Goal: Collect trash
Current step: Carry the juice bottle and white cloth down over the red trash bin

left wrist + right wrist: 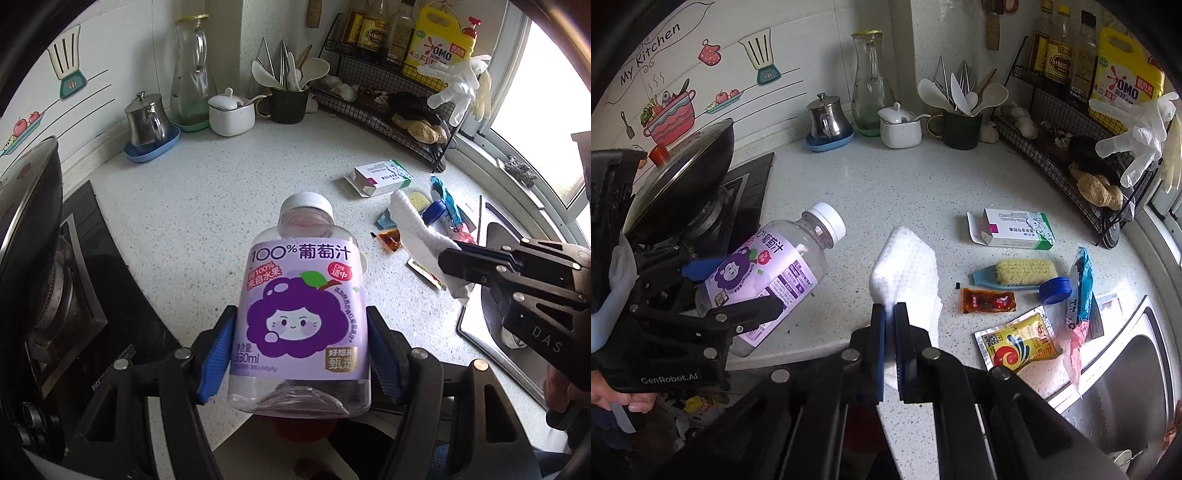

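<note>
My left gripper is shut on an empty grape juice bottle with a purple label and white cap, held above the counter's front edge; the bottle also shows in the right wrist view. My right gripper is shut on a folded white paper towel, held above the counter; the towel also shows in the left wrist view. On the counter lie a small medicine box, a red sauce packet, a yellow seasoning packet and a blue-pink wrapper.
A blue-handled scrub brush lies among the trash. A wok on the gas stove stands left, a steel sink right. A steel pot, glass jug, white jar, utensil cup and a wire rack line the back.
</note>
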Tool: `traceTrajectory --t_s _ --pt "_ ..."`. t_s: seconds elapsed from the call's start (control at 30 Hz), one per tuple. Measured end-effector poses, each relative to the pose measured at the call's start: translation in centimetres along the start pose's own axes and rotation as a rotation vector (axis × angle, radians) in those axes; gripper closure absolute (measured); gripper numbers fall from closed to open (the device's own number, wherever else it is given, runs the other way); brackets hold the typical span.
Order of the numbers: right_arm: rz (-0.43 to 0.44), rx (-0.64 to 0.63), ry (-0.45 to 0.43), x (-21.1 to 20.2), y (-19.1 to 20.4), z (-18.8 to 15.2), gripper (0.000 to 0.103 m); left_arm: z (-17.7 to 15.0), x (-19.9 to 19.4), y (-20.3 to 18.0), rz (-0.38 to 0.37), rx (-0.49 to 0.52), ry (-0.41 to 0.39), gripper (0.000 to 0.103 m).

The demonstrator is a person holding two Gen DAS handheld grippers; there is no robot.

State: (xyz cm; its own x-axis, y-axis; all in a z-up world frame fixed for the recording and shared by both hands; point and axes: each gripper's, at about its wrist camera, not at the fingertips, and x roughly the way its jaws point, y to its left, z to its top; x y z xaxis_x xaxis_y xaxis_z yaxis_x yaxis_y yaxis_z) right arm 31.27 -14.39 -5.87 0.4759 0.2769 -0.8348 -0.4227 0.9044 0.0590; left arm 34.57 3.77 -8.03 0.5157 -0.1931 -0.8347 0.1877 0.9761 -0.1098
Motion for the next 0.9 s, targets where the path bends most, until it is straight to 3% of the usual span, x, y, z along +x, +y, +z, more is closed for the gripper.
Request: traceTrajectory --t_s 0.43,0.9 --pt "-0.024 0.016 -0.024 -4.0 5.3 -7.2 0.099 -8.7 -4.9 -0.1 -0.025 0.034 -0.012 0.037" --pt "0.004 0.033 0.123 -0.7 7.0 -14.8 0.099 -17.9 -1.4 -0.4 -0.069 -0.062 0.152 0.037"
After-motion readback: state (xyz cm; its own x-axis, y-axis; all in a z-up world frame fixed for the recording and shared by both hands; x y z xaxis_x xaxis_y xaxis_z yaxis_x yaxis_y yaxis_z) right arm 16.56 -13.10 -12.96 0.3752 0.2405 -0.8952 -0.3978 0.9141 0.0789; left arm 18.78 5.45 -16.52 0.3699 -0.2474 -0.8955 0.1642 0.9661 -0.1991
